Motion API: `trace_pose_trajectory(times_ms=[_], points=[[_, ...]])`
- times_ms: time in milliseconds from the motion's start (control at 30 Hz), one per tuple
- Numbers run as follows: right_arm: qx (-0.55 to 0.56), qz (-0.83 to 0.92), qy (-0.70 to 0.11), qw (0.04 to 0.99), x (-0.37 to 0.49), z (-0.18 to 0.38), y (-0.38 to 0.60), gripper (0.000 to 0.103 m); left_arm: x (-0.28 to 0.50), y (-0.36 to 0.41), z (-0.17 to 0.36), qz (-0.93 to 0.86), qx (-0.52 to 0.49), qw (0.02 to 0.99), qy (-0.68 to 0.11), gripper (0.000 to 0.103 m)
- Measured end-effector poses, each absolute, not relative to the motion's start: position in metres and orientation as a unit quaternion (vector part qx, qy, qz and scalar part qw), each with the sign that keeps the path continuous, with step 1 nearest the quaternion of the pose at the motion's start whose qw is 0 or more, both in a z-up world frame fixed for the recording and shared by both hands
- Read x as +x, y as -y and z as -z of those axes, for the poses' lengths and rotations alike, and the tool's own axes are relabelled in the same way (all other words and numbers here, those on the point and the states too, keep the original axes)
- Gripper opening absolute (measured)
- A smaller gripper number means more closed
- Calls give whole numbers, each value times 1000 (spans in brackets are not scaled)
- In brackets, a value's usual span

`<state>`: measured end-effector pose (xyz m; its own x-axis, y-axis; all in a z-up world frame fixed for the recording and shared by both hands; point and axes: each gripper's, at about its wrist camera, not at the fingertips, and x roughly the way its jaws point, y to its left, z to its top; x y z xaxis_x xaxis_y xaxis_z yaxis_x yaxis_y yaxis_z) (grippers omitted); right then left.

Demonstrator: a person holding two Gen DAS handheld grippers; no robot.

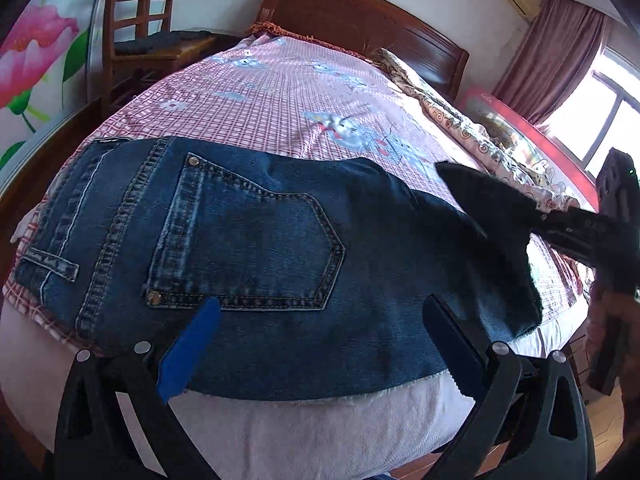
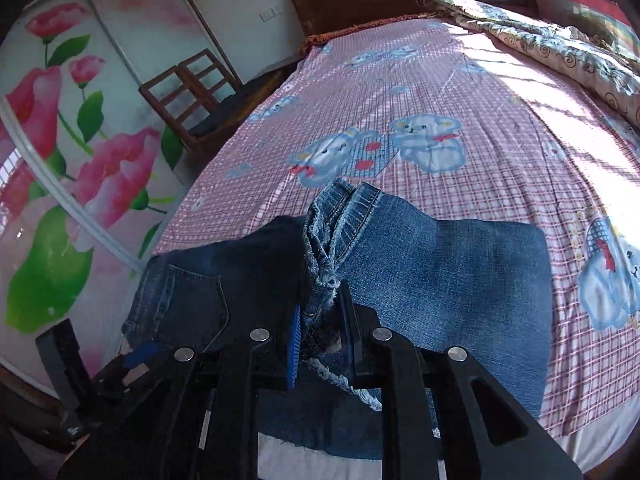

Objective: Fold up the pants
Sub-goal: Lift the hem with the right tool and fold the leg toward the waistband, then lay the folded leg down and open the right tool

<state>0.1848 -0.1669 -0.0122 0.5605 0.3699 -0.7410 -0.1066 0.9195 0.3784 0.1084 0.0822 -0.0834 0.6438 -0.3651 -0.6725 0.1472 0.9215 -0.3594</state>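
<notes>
Gripping frayed hems point(image 2: 324, 264) — right gripper point(image 2: 320, 320).

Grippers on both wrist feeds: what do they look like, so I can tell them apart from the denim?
Both are matte black plastic. The left gripper has two long flat fingers, one faced with a blue serrated pad, the other black and toothed, on forked arms with round silver pivot pins. The right gripper matches: a blue ribbed pad, black opposite finger, four silver pins. No cables or sleeves show.
</notes>
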Motion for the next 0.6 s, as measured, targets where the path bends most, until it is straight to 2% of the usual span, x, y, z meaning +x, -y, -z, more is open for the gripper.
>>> trace_pose_trajectory(times_ms=[133, 233, 333, 400, 467, 500, 533, 600], points=[[137, -122, -502, 845, 185, 75, 139, 16, 101, -99, 87, 128, -147, 897, -396, 101], [143, -122, -483, 855, 179, 58, 141, 16, 101, -105, 87, 124, -149, 898, -394, 101], [110, -137, -460, 870, 173, 35, 131, 16, 103, -102, 88, 127, -150, 898, -394, 101], [81, -141, -459, 873, 173, 38, 119, 16, 106, -97, 90, 131, -154, 896, -394, 101], [46, -141, -484, 862, 180, 61, 106, 22, 110, -91, 92, 137, -158, 893, -399, 101], [49, -145, -511, 846, 184, 77, 103, 33, 111, -89, 92, 139, -158, 892, -400, 101], [56, -152, -492, 855, 179, 76, 102, 49, 110, -88, 91, 142, -157, 892, -399, 101], [34, -181, -488, 853, 171, 68, 95, 51, 110, -87, 89, 145, -154, 893, -398, 101]])
